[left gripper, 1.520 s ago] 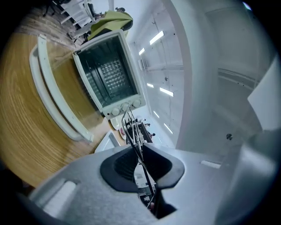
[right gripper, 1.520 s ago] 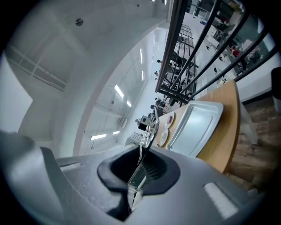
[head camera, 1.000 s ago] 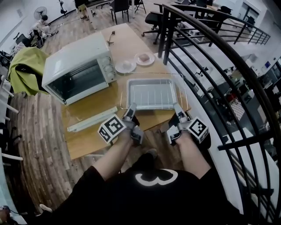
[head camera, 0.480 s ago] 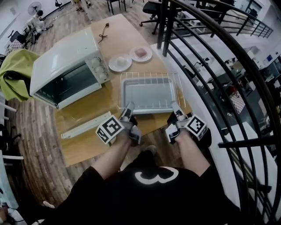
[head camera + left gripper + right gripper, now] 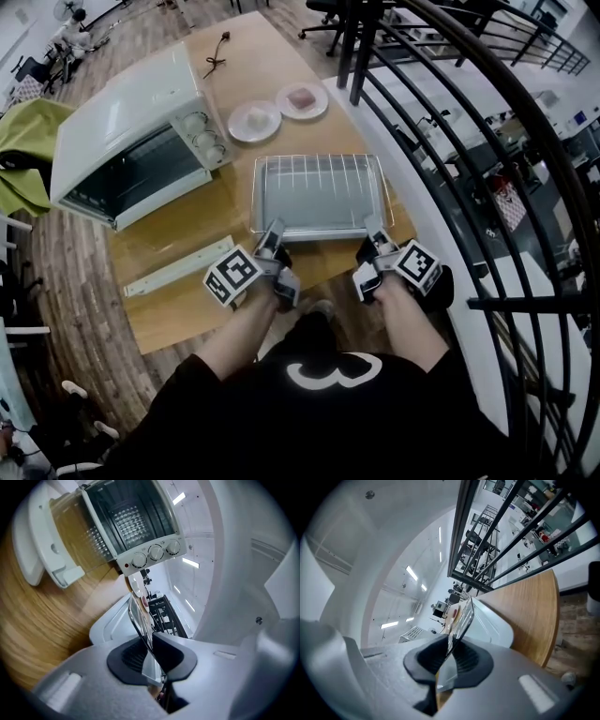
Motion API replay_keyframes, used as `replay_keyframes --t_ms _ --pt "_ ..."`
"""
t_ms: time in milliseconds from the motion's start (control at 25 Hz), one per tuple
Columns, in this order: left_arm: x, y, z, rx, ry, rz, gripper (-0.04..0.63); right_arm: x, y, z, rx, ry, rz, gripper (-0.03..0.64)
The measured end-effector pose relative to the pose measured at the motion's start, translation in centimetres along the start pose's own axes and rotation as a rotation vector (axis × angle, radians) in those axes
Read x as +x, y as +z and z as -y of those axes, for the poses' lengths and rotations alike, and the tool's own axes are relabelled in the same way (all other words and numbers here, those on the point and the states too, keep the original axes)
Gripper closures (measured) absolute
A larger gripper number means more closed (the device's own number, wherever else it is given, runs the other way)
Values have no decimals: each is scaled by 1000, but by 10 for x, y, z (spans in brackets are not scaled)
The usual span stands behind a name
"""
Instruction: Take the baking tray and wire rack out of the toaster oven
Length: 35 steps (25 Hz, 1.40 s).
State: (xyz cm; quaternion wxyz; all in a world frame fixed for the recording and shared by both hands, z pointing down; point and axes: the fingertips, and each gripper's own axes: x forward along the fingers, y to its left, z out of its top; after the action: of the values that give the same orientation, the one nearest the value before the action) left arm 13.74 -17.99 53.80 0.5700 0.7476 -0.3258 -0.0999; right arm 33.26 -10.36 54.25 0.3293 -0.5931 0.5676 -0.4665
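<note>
Baking tray (image 5: 317, 195), long axis left-right

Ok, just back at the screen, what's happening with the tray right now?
A person has both pieces out of the toaster oven, whose door is open. The left gripper and right gripper are each clamped on the near edge of the baking tray, with the wire rack under it, over the wooden table beside the oven. Whether it already rests on the table isn't clear.

The head view looks steeply down from above the person onto the worktop (image 5: 225, 214). Each gripper view sits close behind its jaws, facing along them; all three share the baking tray (image 5: 317, 195).
</note>
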Motion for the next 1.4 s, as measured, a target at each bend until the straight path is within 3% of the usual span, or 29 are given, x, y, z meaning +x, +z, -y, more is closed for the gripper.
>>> replay_keyframes --t_ms 360,600,800,1040,1200,1400 --pt "1 -8 -13 15 17 -42 543 4 -2 6 -65 15 -36 584" --pt "2 -9 -13 114 0 -109 530 4 -7 3 -175 28 -89 563" --pt "0 -17 -2 244 -39 -200 496 -1 -15 -9 -288 70 -178 508" --pt "-4 -23 4 437 -52 -290 437 -8 -30 -12 -522 91 -331 413" --pt "-7 -22 6 478 -64 -332 431 -15 -44 -11 -675 106 -448 387" --pt "-11 -38 5 671 -55 -441 400 -20 -51 -7 -817 88 -527 387"
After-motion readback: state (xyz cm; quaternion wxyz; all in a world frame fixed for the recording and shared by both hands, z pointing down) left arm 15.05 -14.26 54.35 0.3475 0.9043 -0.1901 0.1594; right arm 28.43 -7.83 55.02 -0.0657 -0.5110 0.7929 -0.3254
